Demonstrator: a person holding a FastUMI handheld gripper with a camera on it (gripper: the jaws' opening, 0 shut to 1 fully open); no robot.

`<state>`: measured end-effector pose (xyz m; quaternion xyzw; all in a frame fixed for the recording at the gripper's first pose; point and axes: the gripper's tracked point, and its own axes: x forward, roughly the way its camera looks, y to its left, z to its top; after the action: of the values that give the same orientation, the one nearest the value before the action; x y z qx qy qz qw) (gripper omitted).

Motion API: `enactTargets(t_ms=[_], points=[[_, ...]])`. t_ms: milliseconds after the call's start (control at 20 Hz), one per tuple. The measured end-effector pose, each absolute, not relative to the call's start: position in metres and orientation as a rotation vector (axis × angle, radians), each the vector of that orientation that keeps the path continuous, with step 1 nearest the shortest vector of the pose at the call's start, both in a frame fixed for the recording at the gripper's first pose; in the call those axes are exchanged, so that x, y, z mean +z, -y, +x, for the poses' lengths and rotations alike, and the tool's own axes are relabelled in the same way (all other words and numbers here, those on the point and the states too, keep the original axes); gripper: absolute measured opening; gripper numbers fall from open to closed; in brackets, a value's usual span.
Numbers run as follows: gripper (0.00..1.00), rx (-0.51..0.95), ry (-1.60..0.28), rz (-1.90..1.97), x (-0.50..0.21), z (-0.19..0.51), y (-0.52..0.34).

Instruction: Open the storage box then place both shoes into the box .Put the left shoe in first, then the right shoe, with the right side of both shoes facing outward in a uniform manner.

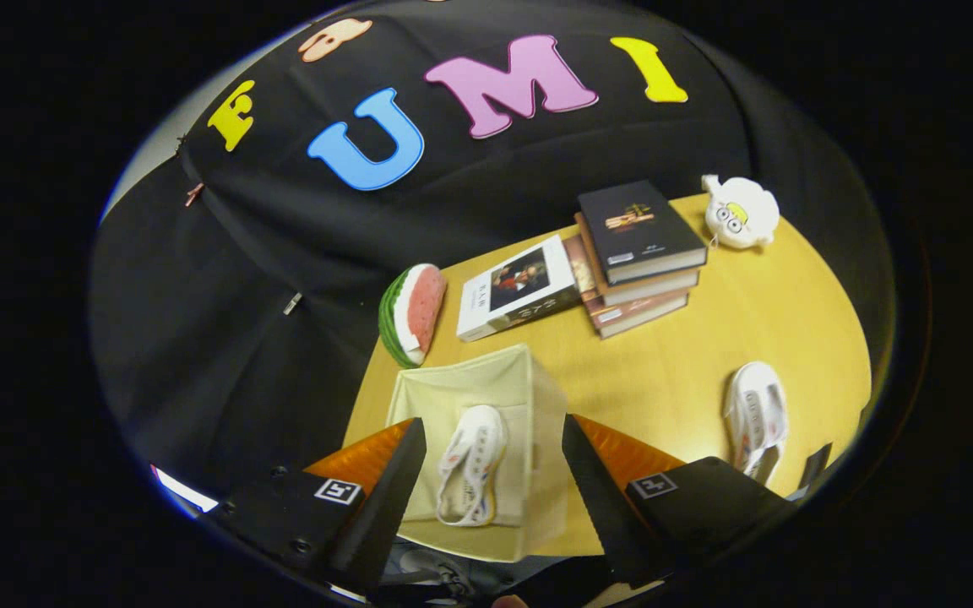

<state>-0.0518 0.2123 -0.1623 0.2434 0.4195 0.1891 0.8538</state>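
Note:
An open cream fabric storage box (529,397) stands on the yellow table (672,371), below and between my fingers. One white shoe (474,463) lies inside it on the box floor. A second white shoe (755,415) rests on the table to the right of the box, beyond my right finger. My gripper (493,460) hovers above the box with its fingers spread wide apart and nothing between them; the shoe in the box is well below them.
A watermelon-slice toy (413,314) sits beyond the box at the table's left edge. A white book (519,289) and a stack of books (640,257) lie farther back, with a white cartoon plush (738,213) at the far right.

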Motion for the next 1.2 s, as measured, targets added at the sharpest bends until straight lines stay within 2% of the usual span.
enactTargets(t_ms=[250, 500, 850, 1050, 1150, 1200], points=[[0.99, 0.295, -0.842, 0.272, -0.224, -0.064, -0.101], [0.99, 0.178, -0.906, 0.053, -0.308, -0.095, -0.007], [0.95, 0.172, -1.077, 0.083, -0.409, -0.122, 0.016], [0.89, 0.167, -1.057, 0.170, -0.430, -0.096, 0.004], [0.85, 0.130, -1.029, 0.222, -0.438, -0.077, -0.001], [0.76, 0.131, -1.026, 0.264, -0.437, -0.072, -0.009]])
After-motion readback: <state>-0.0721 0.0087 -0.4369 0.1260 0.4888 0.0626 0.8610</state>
